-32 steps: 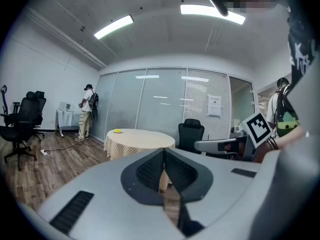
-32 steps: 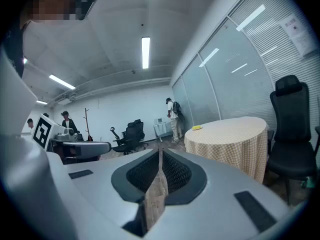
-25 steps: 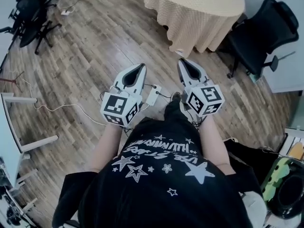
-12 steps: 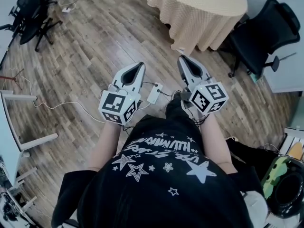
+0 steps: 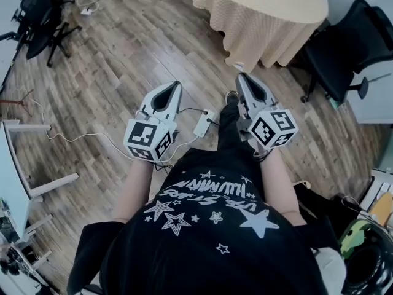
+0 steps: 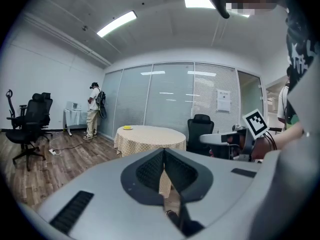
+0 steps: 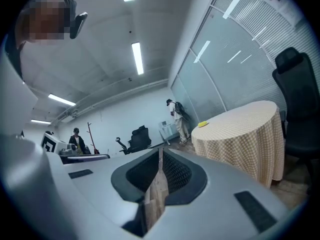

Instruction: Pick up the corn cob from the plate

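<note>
A small yellow thing, too far off to tell apart as plate or corn cob, lies on the round table with the checked cloth. It also shows in the right gripper view as a yellow spot at the table's left edge. In the head view the table stands ahead at the top, and the yellow thing is out of frame there. My left gripper and right gripper are held side by side before the person's chest, pointing toward the table, well short of it. Both are shut with nothing between the jaws.
A black office chair stands right of the table, more chairs at far left. A white power strip with cables lies on the wooden floor under the grippers. A white desk frame is at left. A person stands by the glass wall.
Both grippers have shifted a little across the floor toward the table and sunk slightly. The right gripper has rolled a bit. Both jaws stayed shut.
</note>
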{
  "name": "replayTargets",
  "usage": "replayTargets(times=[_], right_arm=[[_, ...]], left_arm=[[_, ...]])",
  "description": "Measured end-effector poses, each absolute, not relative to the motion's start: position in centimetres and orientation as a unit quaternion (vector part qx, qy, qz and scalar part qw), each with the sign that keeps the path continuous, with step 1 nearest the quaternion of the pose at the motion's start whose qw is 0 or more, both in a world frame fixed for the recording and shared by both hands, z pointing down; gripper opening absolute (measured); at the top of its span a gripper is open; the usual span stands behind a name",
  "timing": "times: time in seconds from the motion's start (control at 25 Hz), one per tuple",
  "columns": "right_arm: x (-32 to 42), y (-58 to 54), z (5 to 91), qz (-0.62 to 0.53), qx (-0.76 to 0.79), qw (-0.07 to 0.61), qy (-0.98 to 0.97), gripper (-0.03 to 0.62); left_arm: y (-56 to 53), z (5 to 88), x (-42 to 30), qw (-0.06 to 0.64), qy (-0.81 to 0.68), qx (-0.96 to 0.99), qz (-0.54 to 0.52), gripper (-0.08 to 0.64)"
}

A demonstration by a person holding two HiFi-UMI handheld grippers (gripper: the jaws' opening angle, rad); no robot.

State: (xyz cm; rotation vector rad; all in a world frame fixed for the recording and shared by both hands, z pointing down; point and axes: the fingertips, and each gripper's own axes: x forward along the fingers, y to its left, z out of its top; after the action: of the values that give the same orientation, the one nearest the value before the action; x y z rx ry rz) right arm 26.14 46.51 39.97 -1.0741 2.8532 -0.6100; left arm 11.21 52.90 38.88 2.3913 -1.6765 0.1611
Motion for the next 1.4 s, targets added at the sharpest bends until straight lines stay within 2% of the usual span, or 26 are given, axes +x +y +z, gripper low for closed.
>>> replayTargets(times=[0.4,0.8,1.2,1.4], right_arm=[[23.2,28.3,40.7,-0.220,-0.295,0.020,0.929,0.041],[25.8,7.8,40.9,-0.227,-0.278,0.003,0.933,0.041],[23.8,2.0,41.3,-0.231,-0.250,-0.013,0.940,0.041],[21.9,0.2,40.0,-0.220,-0.240,0.005,0.945,0.041]], left_arm=[[37.3,39.4,9.3,0.128,-0.615,0.776,0.059,0.009],[17.6,37.3,10.8,0.107,-0.654,0.746,0.062,0.009],[11.0,36.3,9.8,0.091,-0.662,0.740,0.074,0.009],[8.7,36.0,7.8,0.077,-0.668,0.737,0.067,0.009]])
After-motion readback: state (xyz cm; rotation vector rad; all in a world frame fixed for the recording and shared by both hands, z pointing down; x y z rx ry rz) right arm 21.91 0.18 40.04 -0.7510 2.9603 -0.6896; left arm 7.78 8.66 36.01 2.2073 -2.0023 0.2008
